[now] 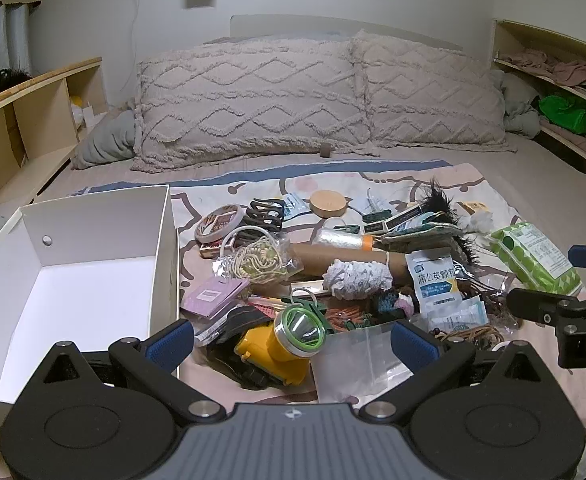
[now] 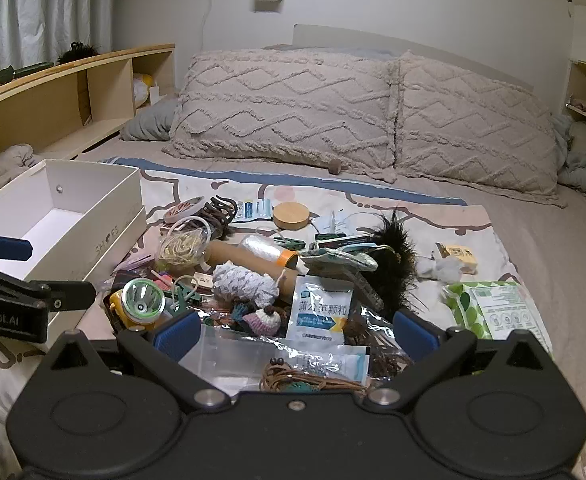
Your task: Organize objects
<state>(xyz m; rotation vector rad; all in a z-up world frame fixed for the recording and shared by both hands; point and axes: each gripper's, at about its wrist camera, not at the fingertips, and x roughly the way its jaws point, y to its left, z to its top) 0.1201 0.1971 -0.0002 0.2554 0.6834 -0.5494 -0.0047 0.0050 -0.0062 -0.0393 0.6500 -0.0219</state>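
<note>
the left gripper (image 1: 293, 344) hangs spread wide and empty over the yellow plastic flashlight with a chrome reflector (image 1: 283, 344). the open white cardboard shoebox (image 1: 93, 280) lies at nine o'clock of the clutter. the right gripper (image 2: 295, 334) is likewise released, above the clear plastic bags (image 2: 229, 356).

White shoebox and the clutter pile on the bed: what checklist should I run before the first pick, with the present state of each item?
1. White cardboard shoebox open, nothing in it: ok.
2. Left hand-held gripper open, holding nothing: ok.
3. Right hand-held gripper open, holding nothing: ok.
4. Yellow headlamp with green-rimmed lens sits between the left fingers: ok.
5. Headlamp free of neighbours: not ok; it lies on a black strap, touching a clear plastic bag.
</note>
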